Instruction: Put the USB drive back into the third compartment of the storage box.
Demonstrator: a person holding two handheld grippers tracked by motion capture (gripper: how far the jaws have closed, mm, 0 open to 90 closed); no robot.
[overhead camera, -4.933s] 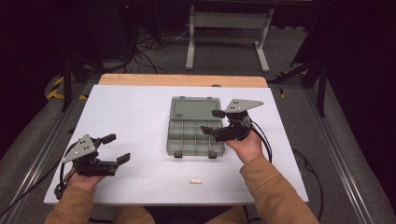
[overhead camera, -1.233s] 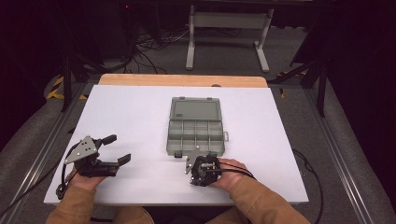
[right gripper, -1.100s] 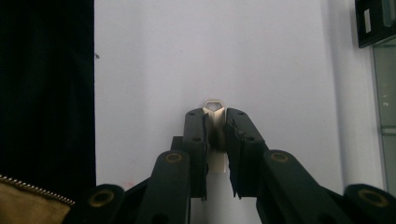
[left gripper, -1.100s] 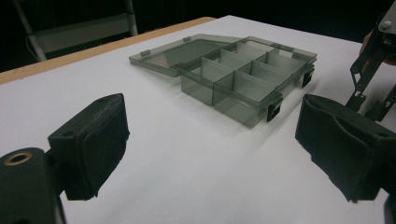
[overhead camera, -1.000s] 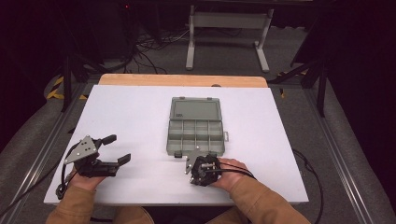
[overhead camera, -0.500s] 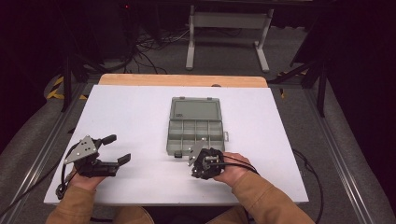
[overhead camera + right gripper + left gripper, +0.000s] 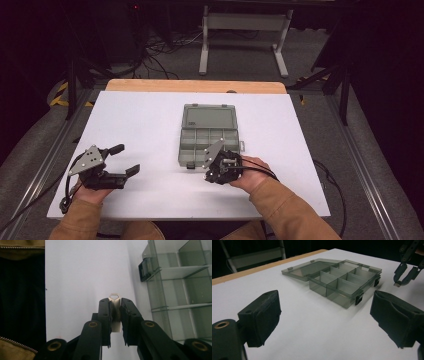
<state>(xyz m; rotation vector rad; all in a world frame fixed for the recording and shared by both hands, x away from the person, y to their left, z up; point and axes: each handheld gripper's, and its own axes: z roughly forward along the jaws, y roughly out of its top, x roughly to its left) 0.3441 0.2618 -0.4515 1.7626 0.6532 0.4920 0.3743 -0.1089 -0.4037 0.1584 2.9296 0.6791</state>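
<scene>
A small silver metal piece (image 7: 114, 297) with a loop at its tip sits between the pads of my right gripper (image 7: 115, 307), which is shut on it and holds it above the white table. In the high view my right gripper (image 7: 212, 175) hovers just in front of the near right corner of the grey compartment box (image 7: 207, 136). The box (image 7: 342, 282) lies open, its lid flat on the far side and its compartments bare. My left gripper (image 7: 126, 160) rests at the table's near left, open, with nothing between its jaws. From the left gripper view, my right gripper (image 7: 401, 283) hangs beyond the box.
The white table (image 7: 150, 125) has a wooden strip along its far edge. A black latch (image 7: 144, 269) sticks out from the box's near wall beside my right gripper. The person's tan sleeve (image 7: 22, 247) borders the right gripper view. Cables and a metal stand lie on the floor behind the table.
My right gripper has risen from the table's front edge and shifted right toward the box, carrying the small metal piece that earlier lay on the table. The left gripper stayed put.
</scene>
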